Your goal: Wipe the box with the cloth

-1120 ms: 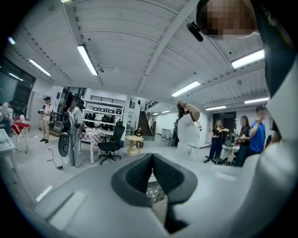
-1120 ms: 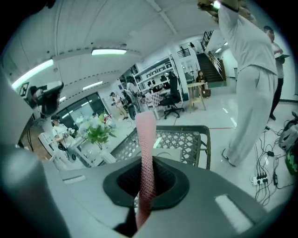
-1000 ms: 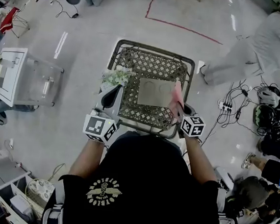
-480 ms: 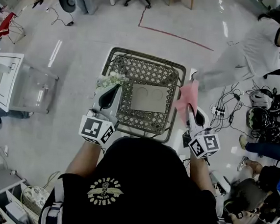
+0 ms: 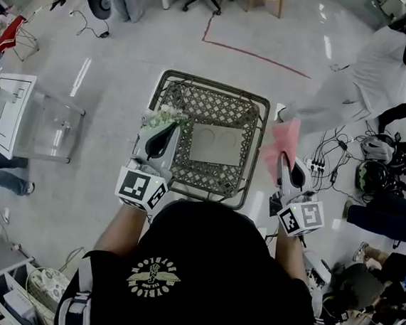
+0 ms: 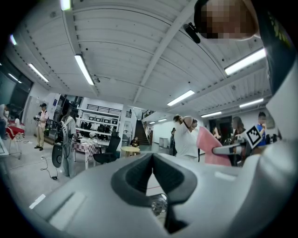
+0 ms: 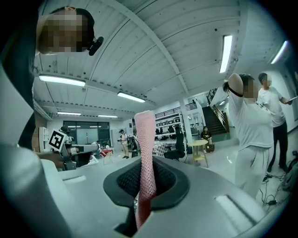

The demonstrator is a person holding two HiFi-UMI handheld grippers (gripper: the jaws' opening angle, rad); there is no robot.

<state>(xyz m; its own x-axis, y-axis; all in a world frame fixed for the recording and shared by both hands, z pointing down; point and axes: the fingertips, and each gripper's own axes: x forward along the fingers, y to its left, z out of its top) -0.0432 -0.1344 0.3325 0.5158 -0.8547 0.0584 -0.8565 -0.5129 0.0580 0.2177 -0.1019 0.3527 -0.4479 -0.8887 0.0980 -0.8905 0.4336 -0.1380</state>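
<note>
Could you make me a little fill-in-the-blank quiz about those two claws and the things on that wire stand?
1. The right claw is shut on a ____ cloth.
2. The left claw has its jaws together and holds ____.
3. The cloth is off to the ____ of the flat grey box, not touching it.
4. The white flowers lie next to the ____ claw.

Missing words: pink; nothing; right; left

The cloth (image 7: 145, 148) goes down between the jaws of the right tool (image 7: 143, 188), so its lower end is hidden.
</note>
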